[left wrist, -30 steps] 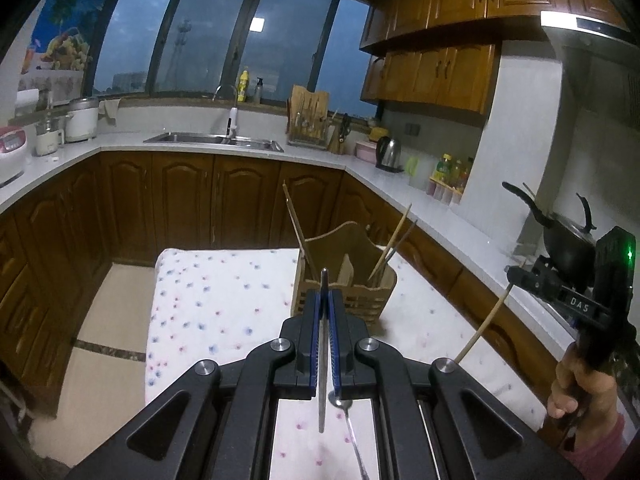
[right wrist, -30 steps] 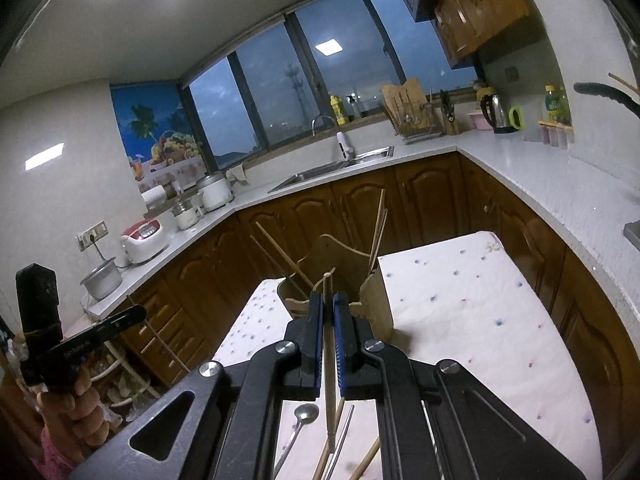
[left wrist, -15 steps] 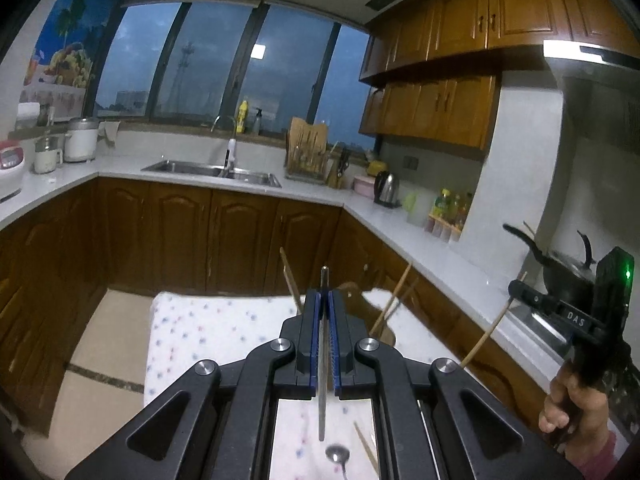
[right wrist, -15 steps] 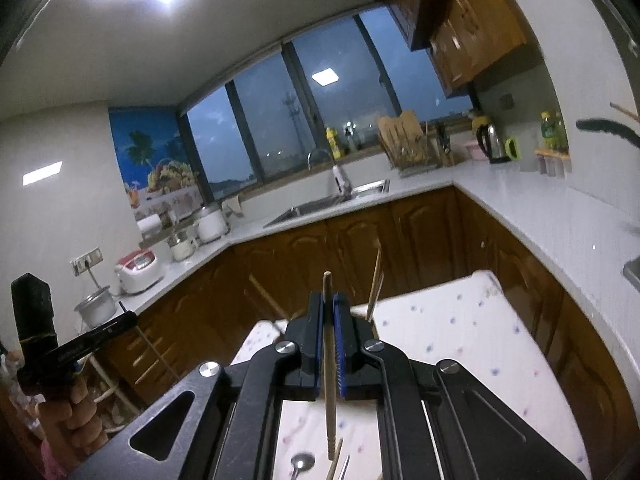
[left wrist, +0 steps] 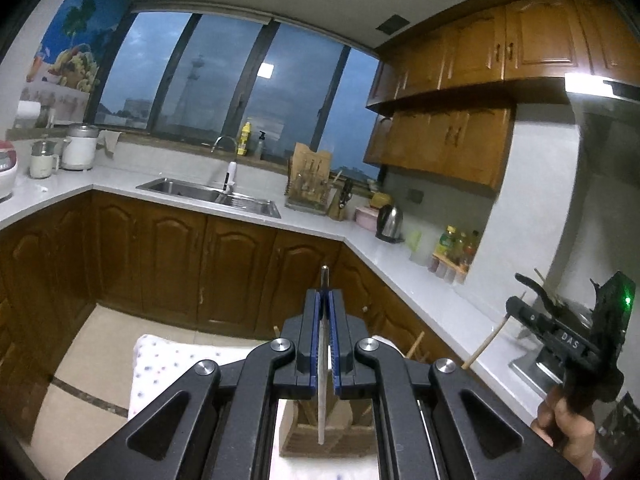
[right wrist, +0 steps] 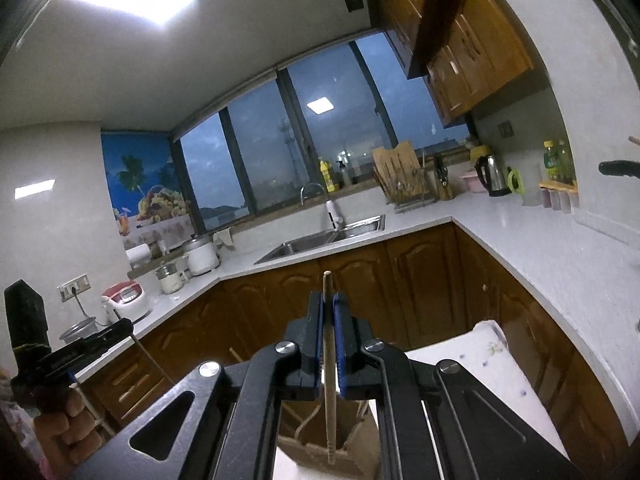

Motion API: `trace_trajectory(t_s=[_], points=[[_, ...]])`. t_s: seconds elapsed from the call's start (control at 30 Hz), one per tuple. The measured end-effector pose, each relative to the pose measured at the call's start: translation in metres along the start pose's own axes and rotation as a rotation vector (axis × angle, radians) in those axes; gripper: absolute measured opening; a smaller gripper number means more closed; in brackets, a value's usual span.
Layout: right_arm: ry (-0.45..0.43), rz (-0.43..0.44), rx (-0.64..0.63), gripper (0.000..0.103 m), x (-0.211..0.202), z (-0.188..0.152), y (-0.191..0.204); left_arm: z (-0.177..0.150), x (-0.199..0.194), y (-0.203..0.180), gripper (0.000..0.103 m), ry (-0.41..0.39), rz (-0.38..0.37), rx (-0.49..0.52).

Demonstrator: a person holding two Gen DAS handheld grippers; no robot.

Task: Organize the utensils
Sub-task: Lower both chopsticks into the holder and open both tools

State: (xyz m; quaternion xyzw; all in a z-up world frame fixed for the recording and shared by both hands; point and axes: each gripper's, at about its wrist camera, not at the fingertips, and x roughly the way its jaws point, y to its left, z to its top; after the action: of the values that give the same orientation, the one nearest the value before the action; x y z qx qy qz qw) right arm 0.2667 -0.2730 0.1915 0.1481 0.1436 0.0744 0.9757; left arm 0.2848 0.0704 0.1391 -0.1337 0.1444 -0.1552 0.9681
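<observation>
The wooden utensil holder (left wrist: 320,432) sits at 6 o'clock in both wrist views, low under the jaws, on a tabletop covered by a white dotted cloth (left wrist: 168,364). Some chopsticks already stand in it, their tips poking out around 4 o'clock of the left view (left wrist: 416,345), so part of the sorting looks done.

Two pieces are still in the air. The left gripper (left wrist: 325,340) has its jaws pinched nearly together on a thin metal utensil handle (left wrist: 323,376), upright, its lower end hanging just above the holder; which utensil it is cannot be told, since the working end is hidden. The right gripper (right wrist: 329,344) is likewise clamped narrow on a wooden chopstick (right wrist: 329,380), its tip hanging over the holder's open top. I judge both are about to be dropped in; whether more utensils lie on the cloth is out of view.

Writing: at 3 o'clock in the left view, the other gripper's body carries white letters reading "DAS" (left wrist: 570,340), beside a green light. Bottle labels on the far counter are too small to read.
</observation>
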Motion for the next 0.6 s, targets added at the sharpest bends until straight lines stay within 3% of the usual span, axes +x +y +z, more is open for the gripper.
trace_trajectory(t_s=[0.33, 0.6], points=[[-0.026, -0.024, 0.025, 0.005, 0.024, -0.004, -0.013, -0.02, 0.041, 0.006, 0.003, -0.016, 0.026, -0.035], [0.019, -0.038, 0.053, 0.005, 0.049, -0.027, -0.024, -0.044, 0.08, 0.006, 0.003, 0.029, 0.049, -0.05]])
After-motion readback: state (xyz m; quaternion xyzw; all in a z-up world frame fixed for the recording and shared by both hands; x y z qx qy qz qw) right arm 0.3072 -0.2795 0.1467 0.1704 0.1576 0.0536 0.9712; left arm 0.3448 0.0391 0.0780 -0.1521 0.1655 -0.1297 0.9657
